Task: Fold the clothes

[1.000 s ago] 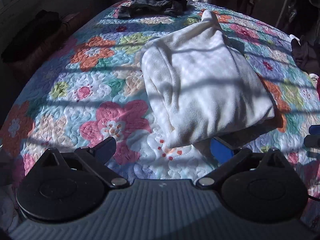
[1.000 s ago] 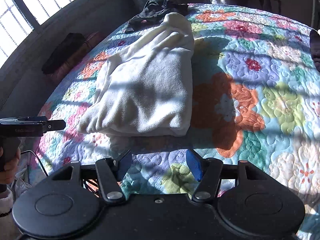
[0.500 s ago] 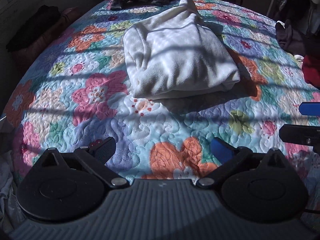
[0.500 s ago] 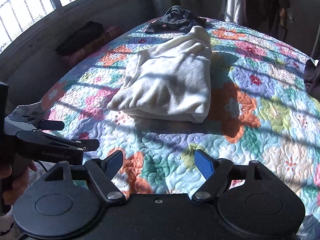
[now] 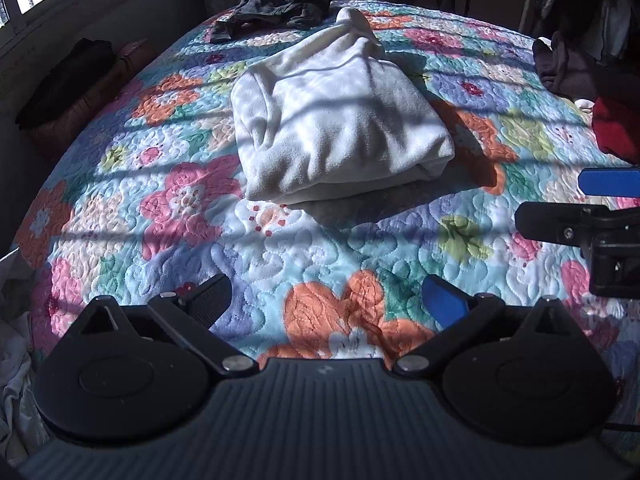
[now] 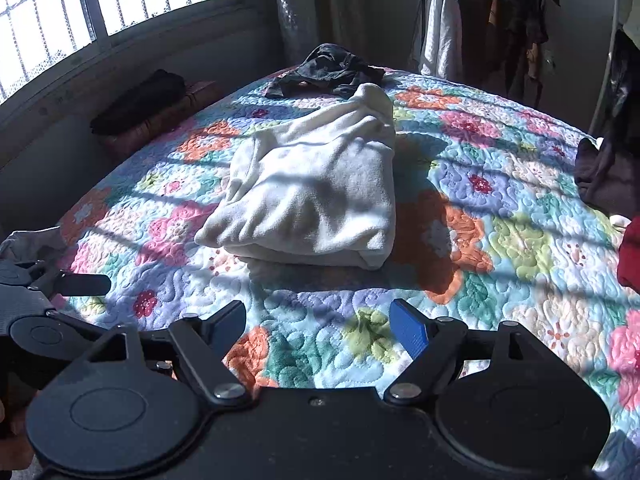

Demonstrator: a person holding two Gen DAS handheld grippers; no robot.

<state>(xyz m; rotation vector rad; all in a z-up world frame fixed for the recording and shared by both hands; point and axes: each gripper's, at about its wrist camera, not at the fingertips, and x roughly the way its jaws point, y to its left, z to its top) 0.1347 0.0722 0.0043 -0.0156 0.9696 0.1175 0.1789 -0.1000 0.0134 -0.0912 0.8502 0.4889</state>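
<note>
A folded cream fleece garment (image 5: pixel 336 120) lies in the middle of the flowered quilt (image 5: pixel 360 264); it also shows in the right wrist view (image 6: pixel 316 192). My left gripper (image 5: pixel 326 300) is open and empty, held back from the garment's near edge above the quilt. My right gripper (image 6: pixel 320 322) is open and empty, also back from the garment. The right gripper's fingers (image 5: pixel 560 220) show at the right of the left wrist view. The left gripper's finger (image 6: pixel 84 284) shows at the left of the right wrist view.
A dark crumpled garment (image 5: pixel 272 6) lies at the far end of the bed, also in the right wrist view (image 6: pixel 328 70). Dark and red clothes (image 5: pixel 612 128) lie at the right edge. A dark bundle (image 6: pixel 140 100) sits under the window. Clothes hang at the back right.
Both grippers have pulled back and up from the folded garment, which now lies farther away. Both stay open and empty.
</note>
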